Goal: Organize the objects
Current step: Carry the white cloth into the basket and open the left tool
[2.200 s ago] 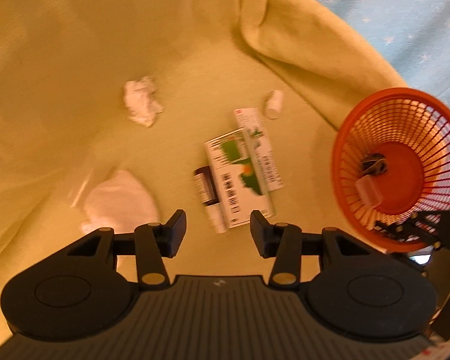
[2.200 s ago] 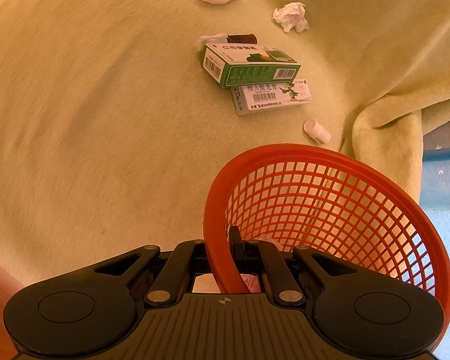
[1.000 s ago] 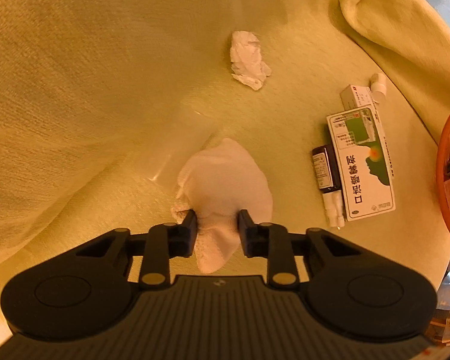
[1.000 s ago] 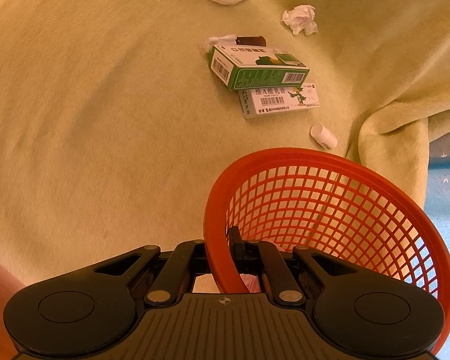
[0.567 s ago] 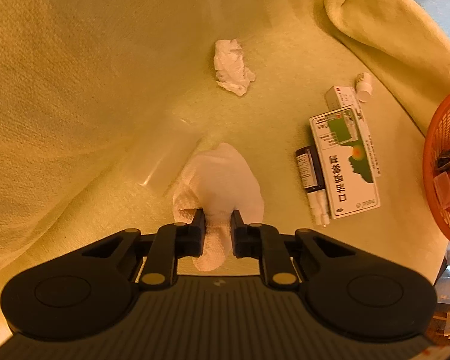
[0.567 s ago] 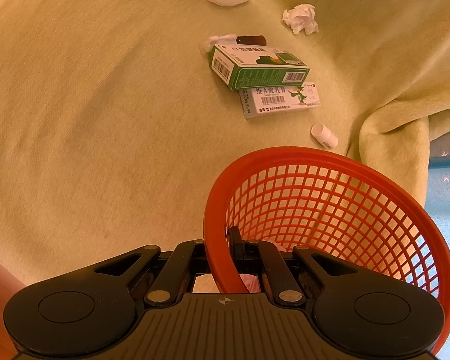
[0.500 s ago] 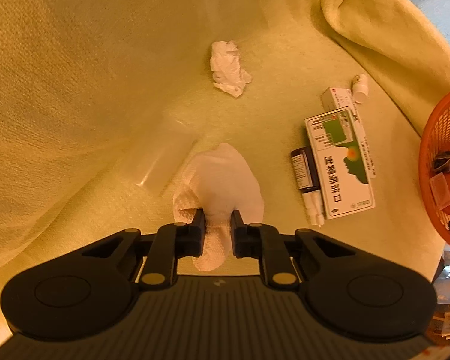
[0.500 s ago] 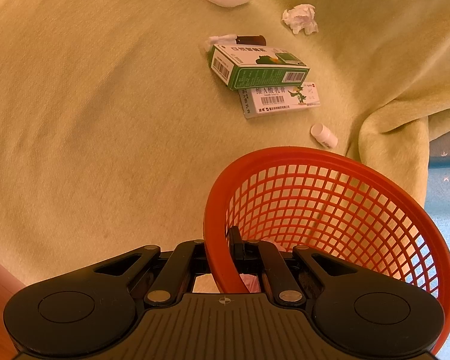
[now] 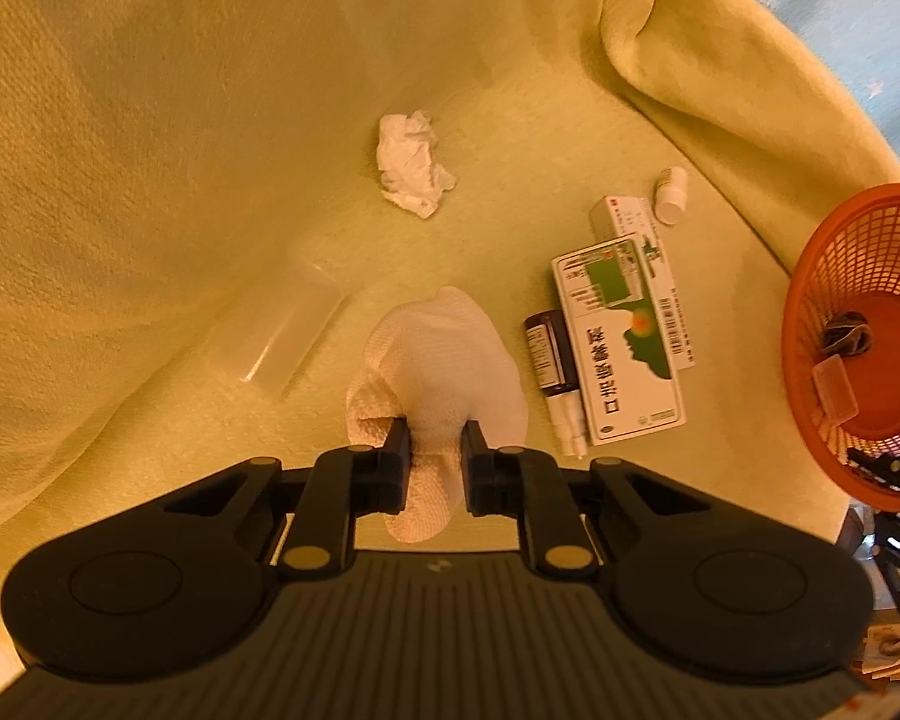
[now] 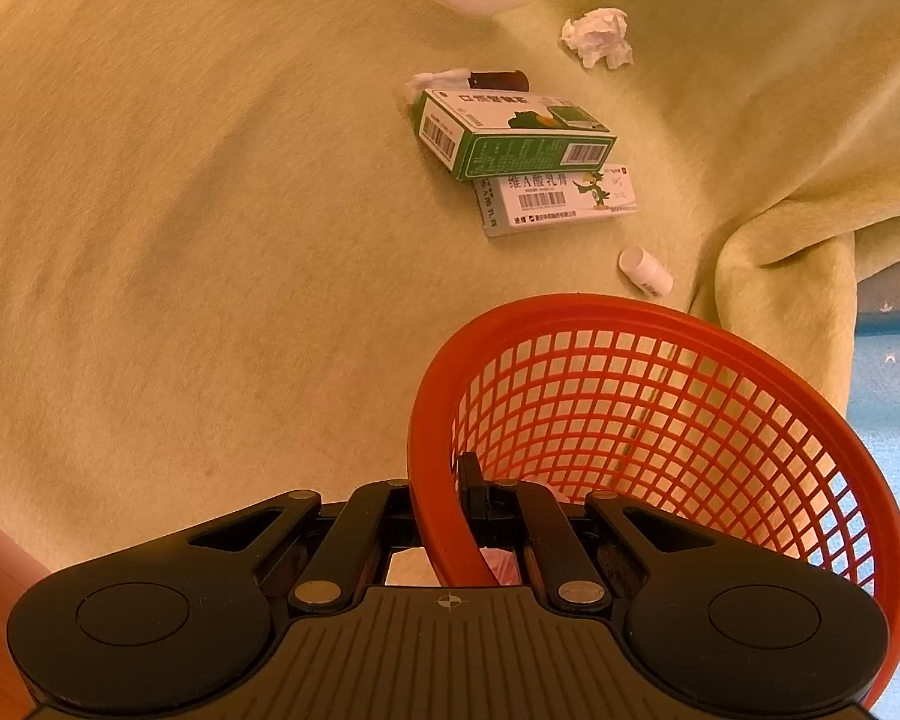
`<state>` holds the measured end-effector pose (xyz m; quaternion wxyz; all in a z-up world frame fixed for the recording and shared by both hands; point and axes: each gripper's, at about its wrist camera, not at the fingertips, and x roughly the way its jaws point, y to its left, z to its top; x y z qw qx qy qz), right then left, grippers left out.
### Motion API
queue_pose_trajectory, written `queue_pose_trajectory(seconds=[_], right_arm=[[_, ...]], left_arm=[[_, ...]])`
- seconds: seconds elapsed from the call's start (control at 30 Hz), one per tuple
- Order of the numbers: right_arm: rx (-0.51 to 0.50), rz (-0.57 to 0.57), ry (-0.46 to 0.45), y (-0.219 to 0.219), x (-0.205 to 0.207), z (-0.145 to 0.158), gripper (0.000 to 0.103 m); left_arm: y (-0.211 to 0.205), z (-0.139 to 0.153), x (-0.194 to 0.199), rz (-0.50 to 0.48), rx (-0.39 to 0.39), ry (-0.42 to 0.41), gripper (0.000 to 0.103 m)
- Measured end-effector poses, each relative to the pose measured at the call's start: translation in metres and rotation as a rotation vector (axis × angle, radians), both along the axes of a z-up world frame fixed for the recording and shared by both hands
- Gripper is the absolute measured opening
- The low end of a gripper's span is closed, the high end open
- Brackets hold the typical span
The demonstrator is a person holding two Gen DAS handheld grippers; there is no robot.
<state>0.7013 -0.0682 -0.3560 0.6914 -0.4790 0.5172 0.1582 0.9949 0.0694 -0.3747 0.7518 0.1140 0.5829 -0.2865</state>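
Left wrist view: your left claw (image 9: 435, 450) pinches the white tissue wad (image 9: 444, 354), just beside the brown bottle (image 9: 551, 354) on the yellow blanket (image 9: 150, 150). Judging by this, you are mid-pickup; next, carry it to the basket.

Right wrist view: your right claw (image 10: 444, 498) clamps the orange basket (image 10: 690, 372) rim; hold it steady.

White paper towel (image 9: 444, 354) hangs pinched; red mesh basket (image 10: 660, 420) tilted, rim gripped.

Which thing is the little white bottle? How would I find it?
Start at the orange basket on the yellow blanket. Just past its far rim, beside the blanket's fold, lies the little white bottle on its side. Unlike the flat white box and green box beyond, it is round.
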Motion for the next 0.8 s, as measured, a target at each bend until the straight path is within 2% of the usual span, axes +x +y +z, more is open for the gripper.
queue_pose_trajectory(seconds=[0.4, 0.8], right_arm=[[0.004, -0.003, -0.003, 0.002, 0.0, 0.0, 0.001], [0.012, -0.012, -0.006, 0.002, -0.003, 0.001, 0.001]], left_arm=[[-0.021, 0.032, -0.015, -0.044, -0.075, 0.003, 0.013], [-0.104, 0.062, -0.043, -0.256, -0.248, 0.055, 0.013]])
